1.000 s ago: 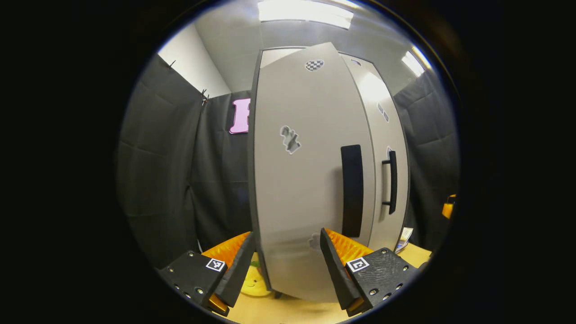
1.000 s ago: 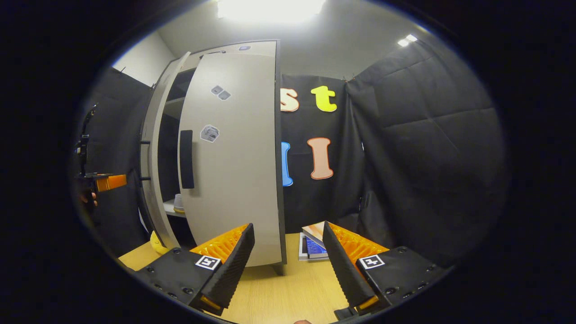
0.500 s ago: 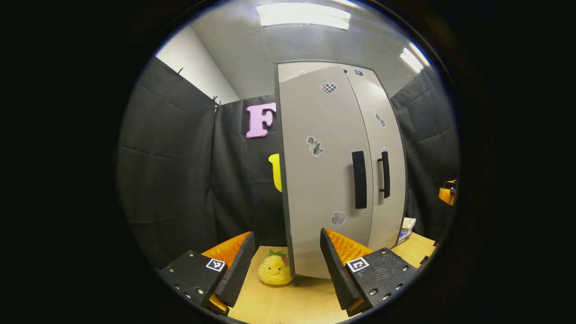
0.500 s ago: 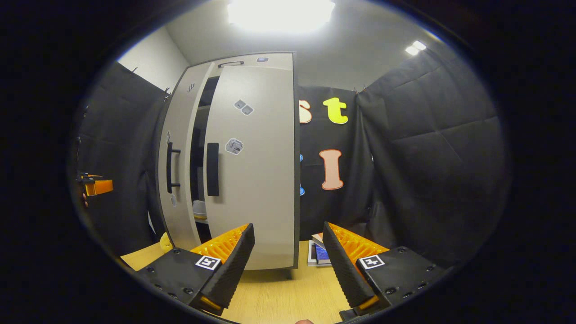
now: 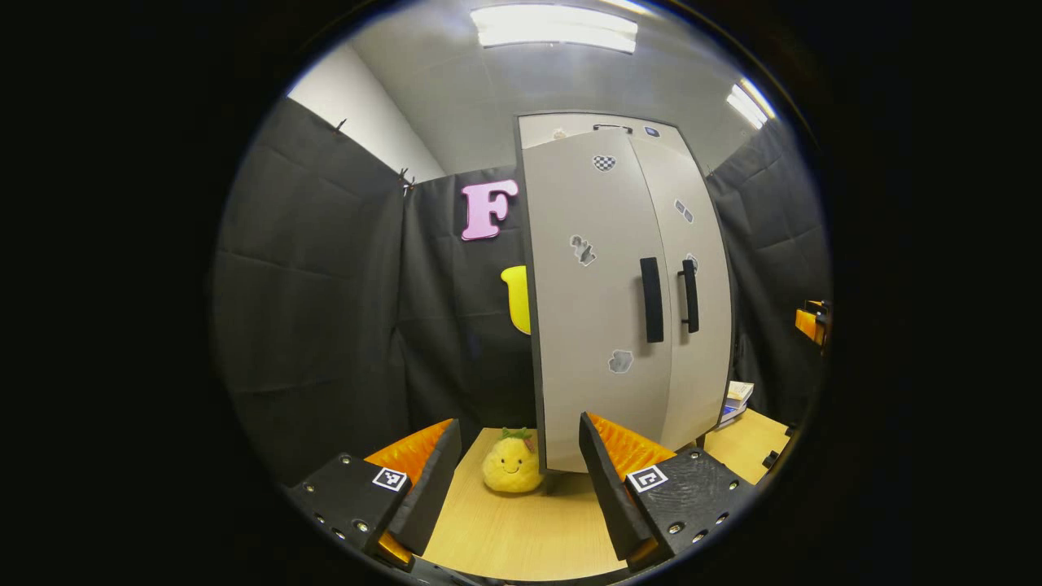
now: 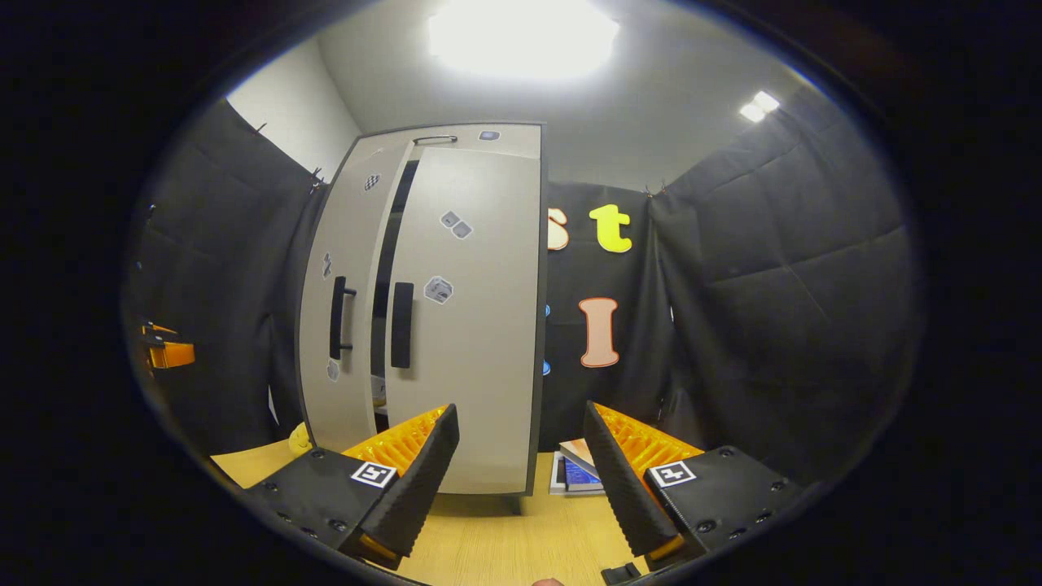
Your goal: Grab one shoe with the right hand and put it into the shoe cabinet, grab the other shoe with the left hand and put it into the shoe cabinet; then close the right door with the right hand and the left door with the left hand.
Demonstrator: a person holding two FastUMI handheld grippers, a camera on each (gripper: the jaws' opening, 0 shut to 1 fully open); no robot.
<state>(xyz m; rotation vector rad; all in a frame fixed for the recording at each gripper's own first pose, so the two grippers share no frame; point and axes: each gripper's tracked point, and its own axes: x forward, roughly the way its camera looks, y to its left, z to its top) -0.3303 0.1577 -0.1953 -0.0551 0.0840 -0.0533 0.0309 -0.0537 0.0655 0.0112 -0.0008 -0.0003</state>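
Left door (image 5: 598, 301) swung nearly shut, only thin dark gap beside right door (image 6: 468, 317) now. Both grippers backed off cabinet; plush pineapple (image 5: 511, 464) fully uncovered on desk (image 5: 521, 529).

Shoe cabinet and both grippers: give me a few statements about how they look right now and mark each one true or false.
1. The shoe cabinet has a dark gap between its two doors in the right gripper view. True.
2. The left gripper is clamped on a door handle. False: its fingers are apart with nothing between them, short of the cabinet.
3. A yellow plush toy sits on the table beside the cabinet's base. True.
4. The right gripper holds a shoe. False: it is open and empty.
5. A stack of books lies on the table next to the cabinet. True.
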